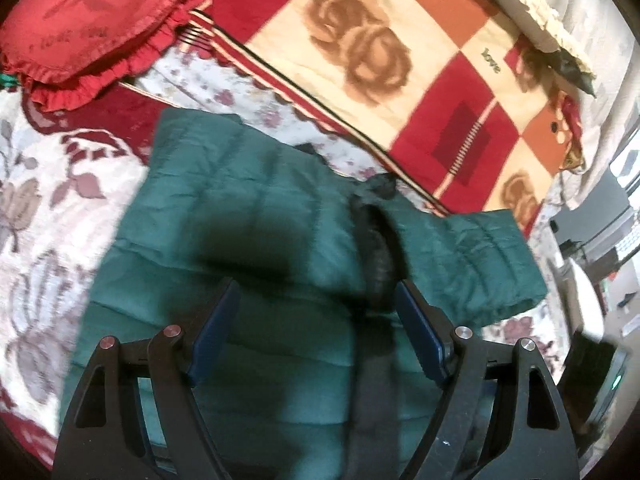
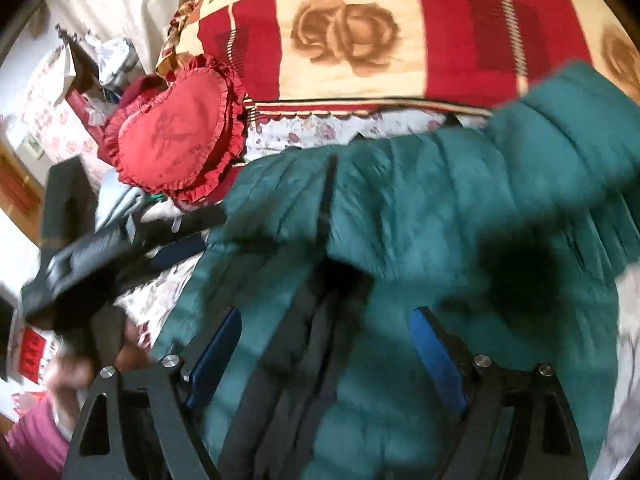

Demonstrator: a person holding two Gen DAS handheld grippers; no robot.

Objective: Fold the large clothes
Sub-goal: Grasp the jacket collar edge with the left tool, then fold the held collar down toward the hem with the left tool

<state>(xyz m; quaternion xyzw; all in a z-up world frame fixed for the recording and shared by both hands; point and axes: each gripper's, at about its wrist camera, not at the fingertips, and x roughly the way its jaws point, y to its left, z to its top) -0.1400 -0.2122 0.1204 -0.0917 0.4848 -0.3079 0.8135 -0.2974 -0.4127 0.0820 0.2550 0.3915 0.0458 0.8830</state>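
Both wrist views close above green jacket (image 1: 248, 216), facing bedspread (image 1: 400, 40)

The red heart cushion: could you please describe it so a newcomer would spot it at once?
On the bed, find the big checked rose blanket. At its left end, beside the green quilted jacket, lies the red heart cushion. It alone is heart-shaped with a ruffled edge.

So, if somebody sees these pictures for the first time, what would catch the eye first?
Most likely the green jacket, spread on the floral bedcover and filling the middle of both views, with a dark strip down its centre. Next, the red heart pillow beside the jacket, and behind both the checked blanket with brown roses. Both grippers, left and right, are over the jacket with jaws open, holding nothing.
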